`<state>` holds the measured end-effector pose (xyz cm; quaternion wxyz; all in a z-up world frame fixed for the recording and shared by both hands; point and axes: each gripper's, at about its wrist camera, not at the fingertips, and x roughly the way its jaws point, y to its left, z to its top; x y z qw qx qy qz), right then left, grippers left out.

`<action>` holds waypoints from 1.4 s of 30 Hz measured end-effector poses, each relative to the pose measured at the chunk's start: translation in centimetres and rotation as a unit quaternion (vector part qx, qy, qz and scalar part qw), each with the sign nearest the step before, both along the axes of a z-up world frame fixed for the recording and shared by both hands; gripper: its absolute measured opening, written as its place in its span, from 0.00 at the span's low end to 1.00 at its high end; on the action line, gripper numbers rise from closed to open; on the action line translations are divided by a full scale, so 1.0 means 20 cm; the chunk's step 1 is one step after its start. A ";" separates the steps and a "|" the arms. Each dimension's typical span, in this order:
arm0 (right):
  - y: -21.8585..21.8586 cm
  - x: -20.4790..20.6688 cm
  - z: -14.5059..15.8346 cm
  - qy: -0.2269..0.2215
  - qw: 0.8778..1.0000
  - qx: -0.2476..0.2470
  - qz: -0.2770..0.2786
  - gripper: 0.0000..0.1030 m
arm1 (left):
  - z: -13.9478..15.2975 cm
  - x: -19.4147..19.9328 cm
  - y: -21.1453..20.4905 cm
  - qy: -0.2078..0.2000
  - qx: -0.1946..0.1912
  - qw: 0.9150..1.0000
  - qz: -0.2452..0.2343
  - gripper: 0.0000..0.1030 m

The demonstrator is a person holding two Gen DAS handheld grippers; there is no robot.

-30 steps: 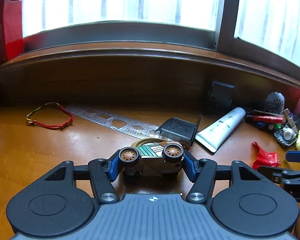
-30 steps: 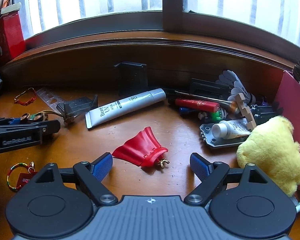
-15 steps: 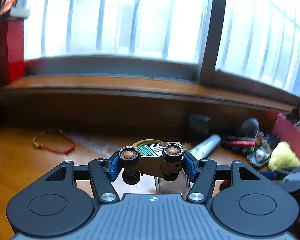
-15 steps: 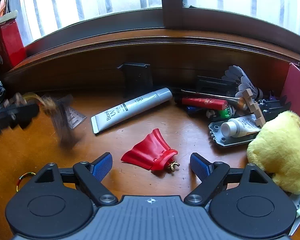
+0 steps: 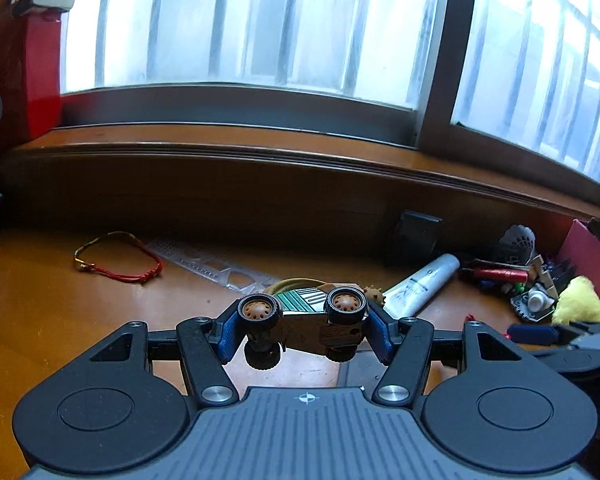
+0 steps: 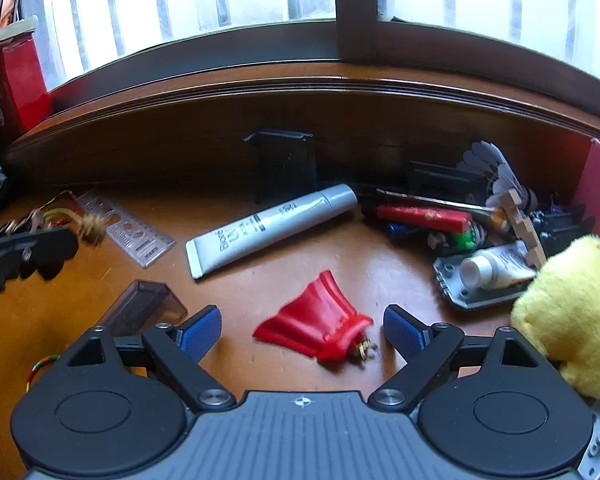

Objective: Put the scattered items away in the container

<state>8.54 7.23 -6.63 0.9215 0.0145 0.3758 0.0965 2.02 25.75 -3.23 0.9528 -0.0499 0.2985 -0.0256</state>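
Observation:
My left gripper (image 5: 302,330) is shut on a small toy car (image 5: 306,316) with brown wheels, held upside down above the wooden desk. It shows blurred at the left of the right wrist view (image 6: 24,248). My right gripper (image 6: 302,332) is open, low over the desk, with a red pouch (image 6: 316,326) lying between its fingers. The red container (image 5: 588,248) stands at the far right, its wall also in the right wrist view (image 6: 598,184).
On the desk lie a white tube (image 6: 268,228), a clear ruler (image 6: 130,232), a red cord bracelet (image 5: 116,260), a smoky plastic box (image 6: 144,308), a yellow plush (image 6: 572,312) and a pile of small items (image 6: 460,220) by the container.
My left gripper rose off the desk with the toy car; the smoky plastic box now lies near my right gripper's left finger. My right gripper moved slightly towards the red pouch.

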 end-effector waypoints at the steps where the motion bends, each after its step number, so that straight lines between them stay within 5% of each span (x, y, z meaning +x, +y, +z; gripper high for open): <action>1: 0.01 0.01 0.00 -0.003 1.000 -0.001 0.000 0.83 | 0.00 0.00 0.00 0.000 0.001 1.000 0.000 0.59; 5: 0.04 0.01 0.00 -0.022 0.997 -0.017 0.071 0.60 | -0.02 0.01 0.01 0.003 0.000 1.000 0.002 0.59; 10: 0.05 -0.06 0.01 -0.044 0.982 -0.067 0.169 0.61 | -0.03 0.00 0.03 0.007 0.000 1.000 0.005 0.59; 15: 0.03 -0.08 0.04 -0.049 0.990 -0.106 0.072 0.75 | -0.04 0.00 0.03 0.011 -0.001 1.000 0.005 0.59; 20: 0.01 -0.05 0.05 0.004 0.999 -0.031 0.007 0.75 | -0.04 -0.01 0.01 0.007 0.006 1.000 -0.003 0.60; 35: -0.05 -0.08 0.04 -0.007 1.000 -0.010 -0.010 0.50 | -0.02 -0.02 -0.02 0.008 0.003 1.000 -0.016 0.60; 42: -0.09 -0.15 0.10 -0.026 1.000 0.003 -0.007 0.49 | 0.01 -0.06 -0.06 0.001 0.007 1.000 -0.028 0.60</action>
